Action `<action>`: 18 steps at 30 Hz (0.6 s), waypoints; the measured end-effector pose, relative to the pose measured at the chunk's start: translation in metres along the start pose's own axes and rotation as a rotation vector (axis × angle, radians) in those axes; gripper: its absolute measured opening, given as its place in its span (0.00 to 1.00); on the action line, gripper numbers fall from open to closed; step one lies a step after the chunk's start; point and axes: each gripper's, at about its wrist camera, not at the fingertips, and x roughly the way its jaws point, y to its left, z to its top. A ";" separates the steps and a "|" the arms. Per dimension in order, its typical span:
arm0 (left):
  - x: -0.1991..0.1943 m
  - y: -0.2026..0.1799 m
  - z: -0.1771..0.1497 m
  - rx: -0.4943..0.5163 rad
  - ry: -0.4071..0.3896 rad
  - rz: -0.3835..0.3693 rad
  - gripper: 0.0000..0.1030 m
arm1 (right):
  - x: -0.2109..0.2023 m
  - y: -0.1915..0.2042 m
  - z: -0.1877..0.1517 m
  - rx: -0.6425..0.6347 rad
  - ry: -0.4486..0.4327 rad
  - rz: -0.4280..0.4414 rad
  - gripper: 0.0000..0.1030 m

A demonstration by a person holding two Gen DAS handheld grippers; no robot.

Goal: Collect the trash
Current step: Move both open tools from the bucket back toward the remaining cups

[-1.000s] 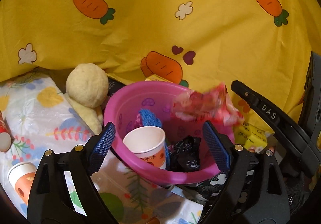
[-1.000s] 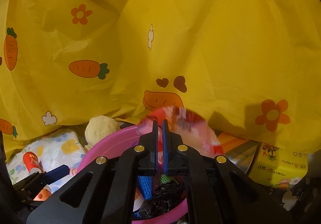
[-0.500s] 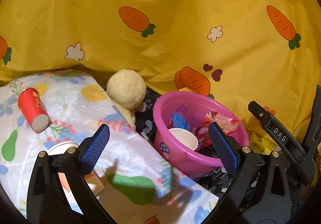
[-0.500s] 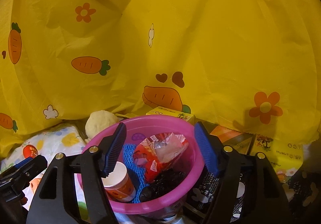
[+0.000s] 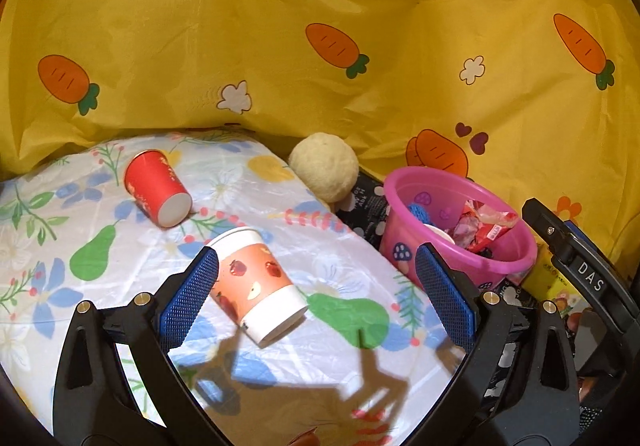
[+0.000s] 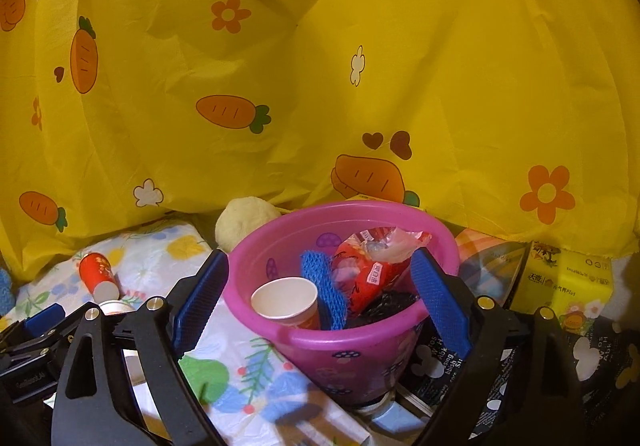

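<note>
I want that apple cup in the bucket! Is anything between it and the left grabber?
Nothing visible. The apple cup lies on its side between the open left gripper's fingers, near the left pad.

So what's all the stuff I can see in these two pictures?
pink bucket: one, pink, right of the floral sheet
paper cup in bucket: one, white inside
red wrapper: one, red, in bucket
blue mesh: one, in bucket
apple-print cup: one, peach and white, lying on sheet
red cup: one, lying further back
cream ball: one, behind bucket
yellow box: one, far right
carrot cloth: yellow backdrop
left gripper: open
right gripper: open
</note>
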 end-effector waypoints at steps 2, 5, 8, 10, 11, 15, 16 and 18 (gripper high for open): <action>-0.005 0.005 -0.004 -0.001 -0.003 0.016 0.94 | -0.002 0.006 -0.005 -0.007 0.011 0.012 0.88; -0.012 0.013 -0.006 -0.005 -0.001 0.036 0.94 | -0.004 0.016 -0.011 -0.018 0.025 0.030 0.90; -0.018 0.020 -0.010 -0.006 -0.003 0.061 0.94 | -0.007 0.027 -0.017 -0.031 0.037 0.053 0.90; -0.022 0.025 -0.012 -0.004 -0.005 0.077 0.94 | -0.009 0.034 -0.020 -0.043 0.042 0.067 0.91; -0.024 0.027 -0.013 -0.004 -0.006 0.087 0.94 | -0.009 0.038 -0.022 -0.049 0.045 0.075 0.91; -0.031 0.039 -0.017 -0.012 -0.002 0.119 0.94 | -0.010 0.054 -0.030 -0.074 0.064 0.107 0.91; -0.032 0.042 -0.018 -0.015 -0.001 0.127 0.94 | -0.010 0.056 -0.031 -0.077 0.068 0.114 0.92; -0.036 0.048 -0.019 -0.021 0.001 0.144 0.94 | -0.010 0.063 -0.034 -0.084 0.079 0.133 0.92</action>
